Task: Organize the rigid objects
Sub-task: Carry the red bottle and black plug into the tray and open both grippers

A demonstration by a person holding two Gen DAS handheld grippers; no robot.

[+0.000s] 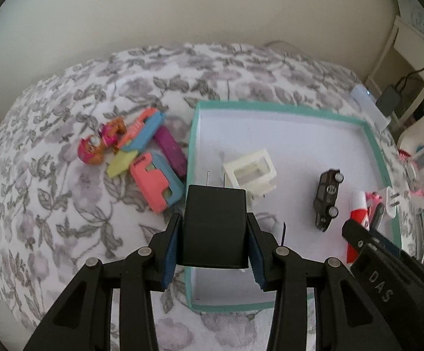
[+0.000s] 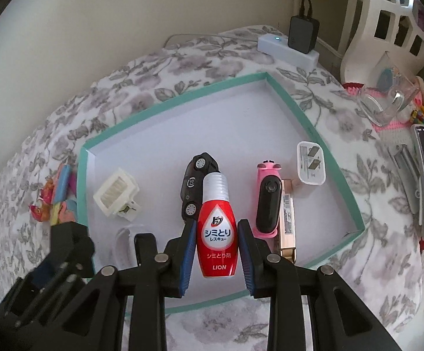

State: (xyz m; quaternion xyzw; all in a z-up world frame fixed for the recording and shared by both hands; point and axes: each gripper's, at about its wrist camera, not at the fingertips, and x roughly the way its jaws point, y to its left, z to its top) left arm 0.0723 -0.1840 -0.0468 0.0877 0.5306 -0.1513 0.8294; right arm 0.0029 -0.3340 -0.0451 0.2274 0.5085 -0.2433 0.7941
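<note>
Fingers [image 1: 172, 251] of the left gripper [image 1: 214, 248] clamp a black plug adapter [image 1: 214, 228] and the right gripper [image 2: 217, 251] clamps a red bottle [image 2: 216, 225], both over the teal tray [image 1: 372, 143] (several items already inside), while colourful toys [image 1: 141, 158] wait on the bed.

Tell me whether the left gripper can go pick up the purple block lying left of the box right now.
Probably not yet. The left gripper is shut on the black plug adapter, so its fingers are full. The purple block itself lies uncovered on the floral cloth, beside the teal box; setting the adapter down first would free the gripper.
</note>
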